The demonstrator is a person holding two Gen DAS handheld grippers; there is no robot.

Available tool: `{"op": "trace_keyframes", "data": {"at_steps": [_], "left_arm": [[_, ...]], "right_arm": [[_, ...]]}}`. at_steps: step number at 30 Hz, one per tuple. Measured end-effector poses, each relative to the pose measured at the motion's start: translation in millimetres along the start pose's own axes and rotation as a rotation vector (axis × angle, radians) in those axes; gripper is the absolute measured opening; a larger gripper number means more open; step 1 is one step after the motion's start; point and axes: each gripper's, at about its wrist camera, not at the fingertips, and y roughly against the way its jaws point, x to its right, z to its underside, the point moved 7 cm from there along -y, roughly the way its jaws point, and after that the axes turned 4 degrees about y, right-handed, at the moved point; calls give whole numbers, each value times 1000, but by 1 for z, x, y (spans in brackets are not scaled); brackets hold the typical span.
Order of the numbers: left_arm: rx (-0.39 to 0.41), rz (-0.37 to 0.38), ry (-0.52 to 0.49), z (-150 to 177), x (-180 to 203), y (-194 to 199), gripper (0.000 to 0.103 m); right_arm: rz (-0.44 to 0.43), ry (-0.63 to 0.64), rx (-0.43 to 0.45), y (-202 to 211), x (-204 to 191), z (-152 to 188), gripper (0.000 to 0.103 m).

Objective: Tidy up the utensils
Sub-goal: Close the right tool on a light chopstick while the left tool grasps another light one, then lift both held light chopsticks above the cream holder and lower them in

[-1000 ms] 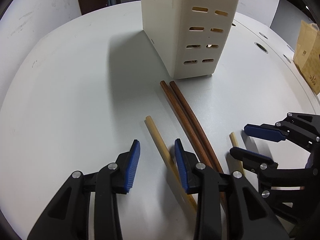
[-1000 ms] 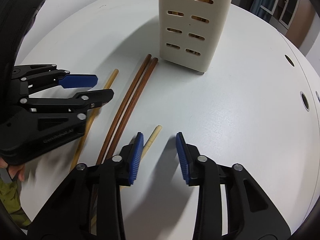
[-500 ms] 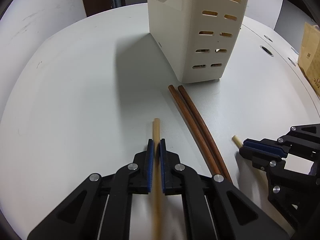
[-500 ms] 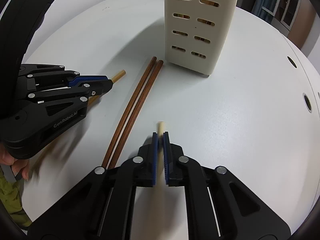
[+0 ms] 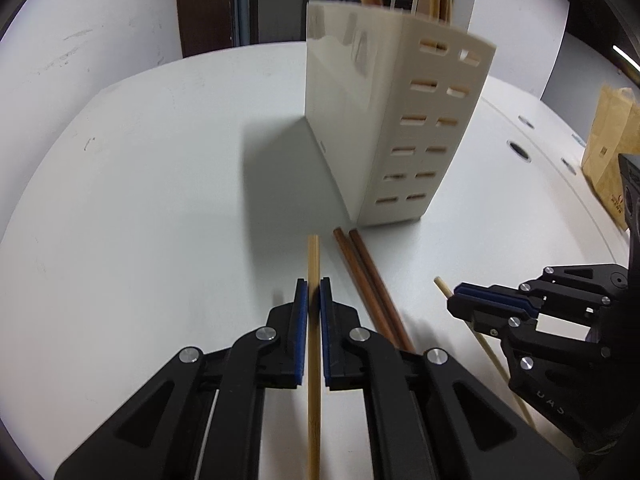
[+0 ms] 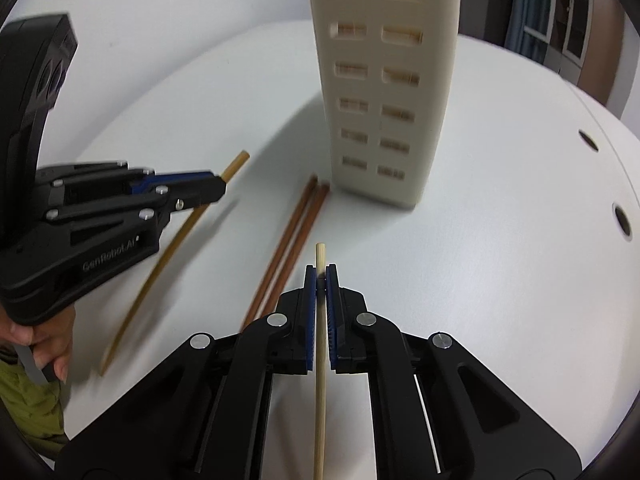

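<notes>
My left gripper (image 5: 313, 284) is shut on a tan bamboo chopstick (image 5: 313, 256) and holds it above the white table (image 5: 140, 200). My right gripper (image 6: 320, 270) is shut on a pale chopstick (image 6: 320, 254), also lifted. A cream slotted utensil holder (image 5: 396, 128) stands ahead with several chopsticks in it; it shows in the right wrist view (image 6: 384, 92) too. Two dark brown chopsticks (image 5: 368, 276) lie side by side on the table in front of the holder, also seen in the right wrist view (image 6: 292, 236). Each gripper appears in the other's view: right (image 5: 460, 302), left (image 6: 220, 188).
A brown paper bag (image 5: 612, 148) stands at the table's far right edge. Round cable holes (image 6: 622, 220) sit along the right side of the table. A wall and dark doorway (image 5: 208, 4) lie behind the table.
Both grippers closed on their chopsticks, then lifted them off the table and tilted up toward the holder. The two brown chopsticks stayed put.
</notes>
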Motion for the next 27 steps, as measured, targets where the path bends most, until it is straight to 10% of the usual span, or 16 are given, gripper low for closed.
{"op": "trace_keyframes", "data": {"at_steps": [27], "left_arm": [[288, 9, 3, -65, 34, 108, 6]], "right_arm": [[-28, 17, 295, 100, 21, -88, 4]]}}
